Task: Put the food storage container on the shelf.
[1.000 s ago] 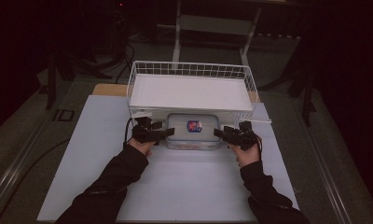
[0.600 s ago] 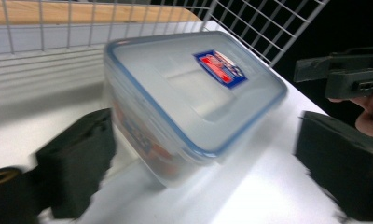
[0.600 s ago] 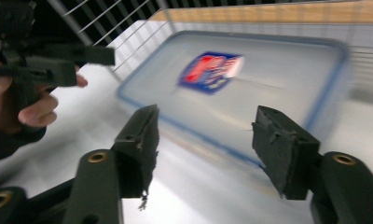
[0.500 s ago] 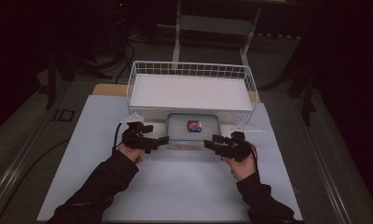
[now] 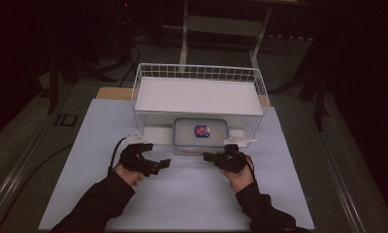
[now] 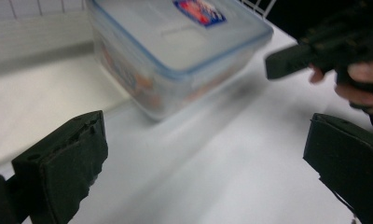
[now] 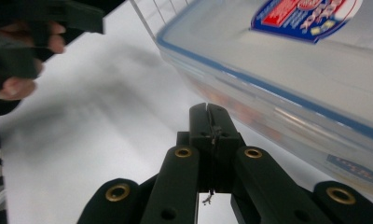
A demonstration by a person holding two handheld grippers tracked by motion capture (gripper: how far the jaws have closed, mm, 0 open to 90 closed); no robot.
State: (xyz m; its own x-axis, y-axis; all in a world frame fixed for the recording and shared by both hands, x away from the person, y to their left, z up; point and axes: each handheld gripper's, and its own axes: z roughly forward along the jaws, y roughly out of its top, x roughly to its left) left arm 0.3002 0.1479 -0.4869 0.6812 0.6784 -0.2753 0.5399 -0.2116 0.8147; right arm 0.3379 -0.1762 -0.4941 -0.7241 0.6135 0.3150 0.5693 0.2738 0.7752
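Two grippers flank clear lidded container point(image 5: 201, 136), which sits on table point(image 5: 182, 194) half under front edge of wire basket point(image 5: 200, 97). Left gripper point(image 5: 159, 165) jaws just opened wide, nothing between. Right gripper point(image 5: 209, 157) jaws just closed together, empty, tip near container's front corner. Container likely rigid, smooth plastic, slippery, light; coloured contents inside. Best hold: opposite short walls under lid rim.

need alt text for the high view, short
A clear plastic lidded container with a red and blue label sits on a white table under a white wire rack. The person's left tongs, open, and right tongs, shut, flank its near edge, touching nothing.
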